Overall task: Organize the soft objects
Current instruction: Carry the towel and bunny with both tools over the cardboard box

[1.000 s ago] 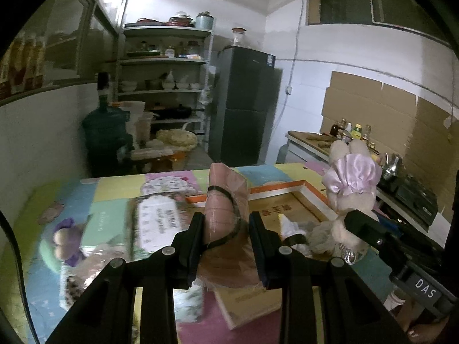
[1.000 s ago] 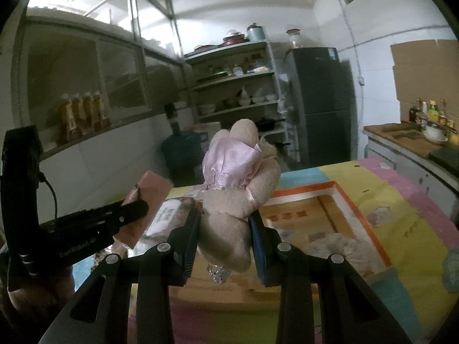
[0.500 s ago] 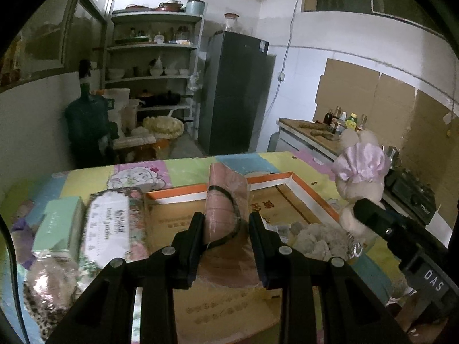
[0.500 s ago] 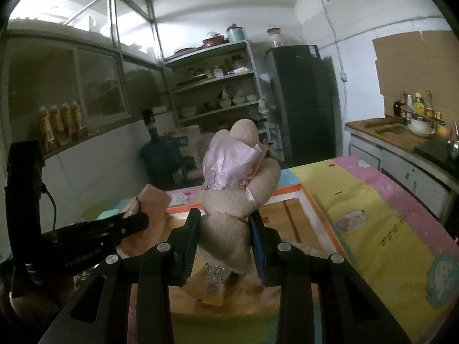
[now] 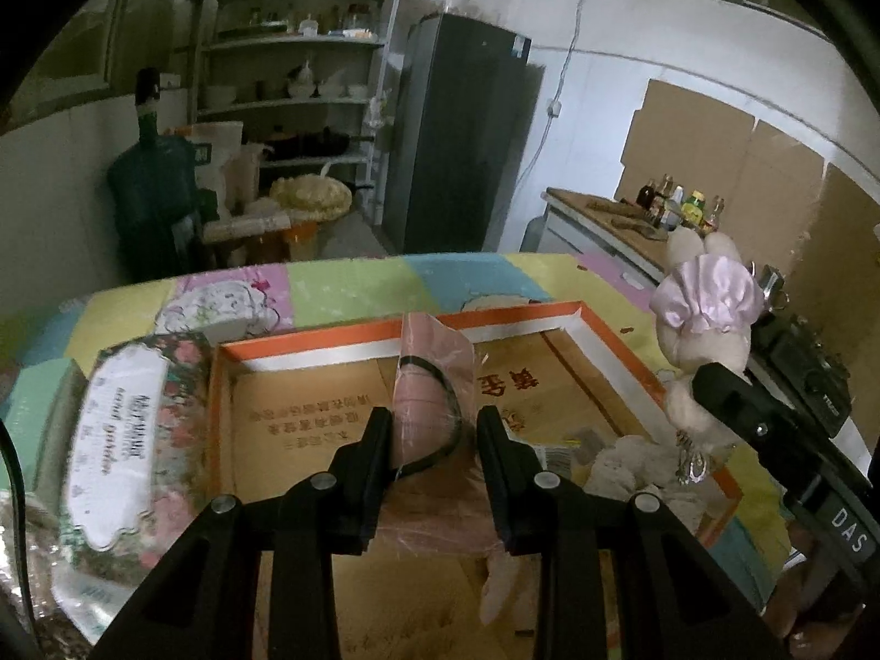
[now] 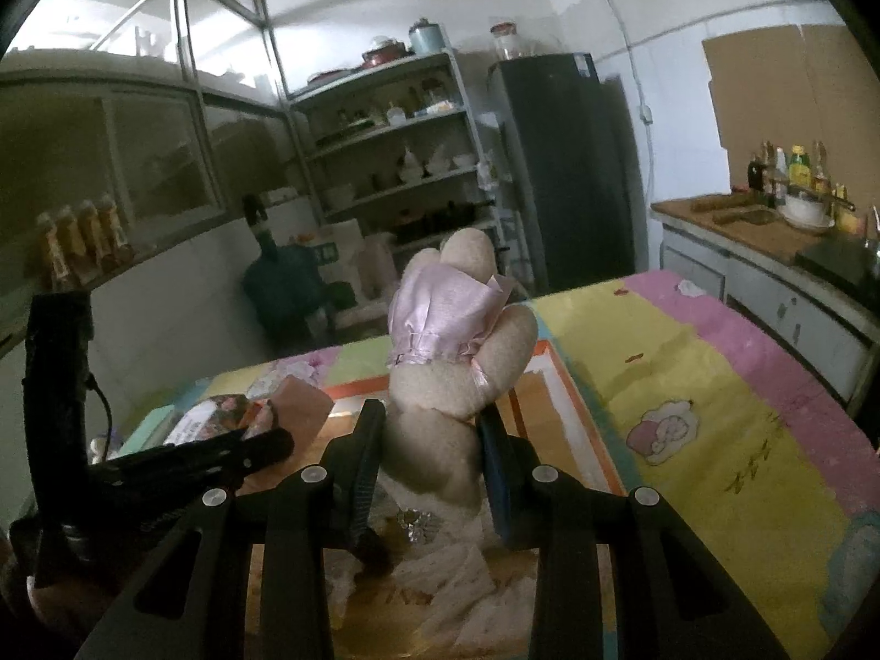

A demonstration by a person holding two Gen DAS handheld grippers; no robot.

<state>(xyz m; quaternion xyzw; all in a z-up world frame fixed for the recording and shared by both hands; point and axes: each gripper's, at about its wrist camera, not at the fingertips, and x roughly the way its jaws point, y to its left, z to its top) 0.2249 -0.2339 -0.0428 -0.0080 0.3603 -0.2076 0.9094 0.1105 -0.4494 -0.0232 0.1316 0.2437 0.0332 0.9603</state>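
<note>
My left gripper (image 5: pixel 434 429) is shut on a pink cloth roll (image 5: pixel 429 385) bound with a black band, held low over an open orange-rimmed cardboard box (image 5: pixel 308 349). My right gripper (image 6: pixel 432 434) is shut on a beige plush toy in a pink satin dress (image 6: pixel 445 341), held over the same box (image 6: pixel 555 385). The plush also shows in the left wrist view (image 5: pixel 704 313) at the right, and the cloth roll shows in the right wrist view (image 6: pixel 300 401) at the left. A whitish soft cloth (image 5: pixel 627 462) lies in the box's right part.
A floral tissue pack (image 5: pixel 124 429) and a mint green pack (image 5: pixel 33 401) lie left of the box on a colourful patterned tablecloth (image 6: pixel 715 385). Behind stand a water jug (image 5: pixel 151 192), shelves (image 5: pixel 297 104), a dark fridge (image 5: pixel 462 137) and a counter with bottles (image 5: pixel 676 209).
Both grippers have moved forward and down over the box, still holding their objects. The box now fills more of both views.
</note>
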